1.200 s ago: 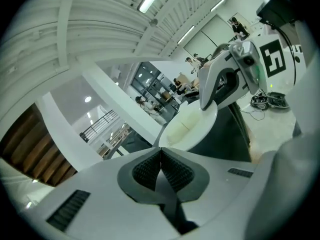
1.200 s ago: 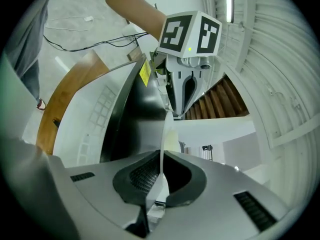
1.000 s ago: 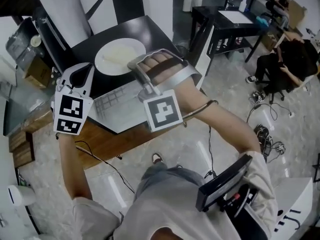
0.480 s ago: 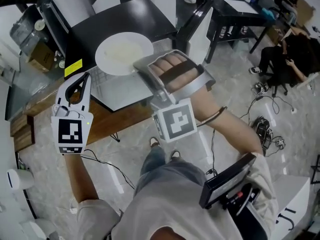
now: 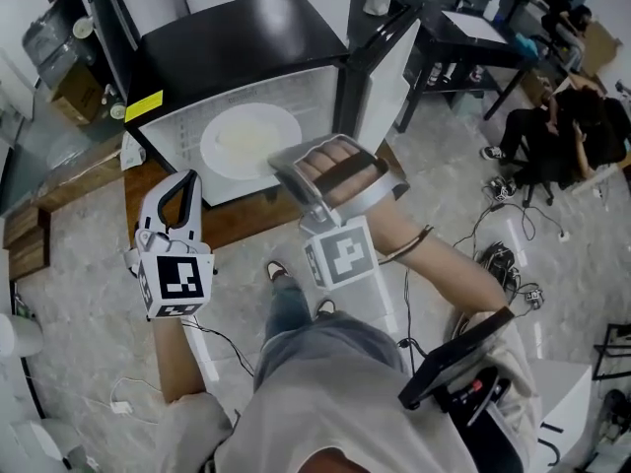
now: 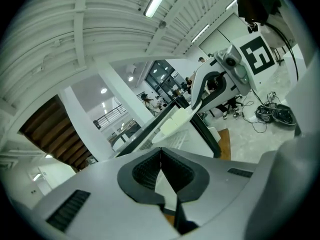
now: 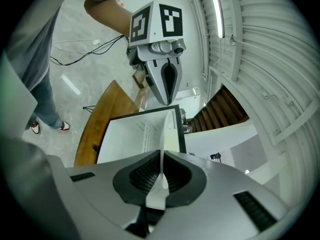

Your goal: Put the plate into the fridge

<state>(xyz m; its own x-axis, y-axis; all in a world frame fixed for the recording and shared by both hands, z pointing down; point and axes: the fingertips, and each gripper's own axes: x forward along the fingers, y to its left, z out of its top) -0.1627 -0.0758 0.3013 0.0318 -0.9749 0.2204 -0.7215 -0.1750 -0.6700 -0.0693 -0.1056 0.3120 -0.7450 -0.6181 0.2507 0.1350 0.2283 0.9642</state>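
A round white plate (image 5: 246,138) hangs level in front of the white inside of the small black fridge (image 5: 237,37), whose door (image 5: 383,62) stands open to the right. My right gripper (image 5: 283,163) is shut on the plate's near right rim. In the right gripper view the plate (image 7: 165,129) runs edge-on out of the clamped pads (image 7: 150,173). My left gripper (image 5: 182,190) is shut on nothing, low and to the left of the fridge opening. In the left gripper view its jaws (image 6: 161,159) meet, and the plate (image 6: 176,123) shows beyond them.
The fridge stands on a wooden bench (image 5: 246,227). A black table (image 5: 463,35) and a seated person (image 5: 557,126) are at the back right. Cables (image 5: 503,264) lie on the pale floor, and a cardboard box (image 5: 74,101) sits at the left.
The plate has come down from over the fridge's black top to the front of its open white inside. The left gripper has dropped back toward my body, away from the fridge.
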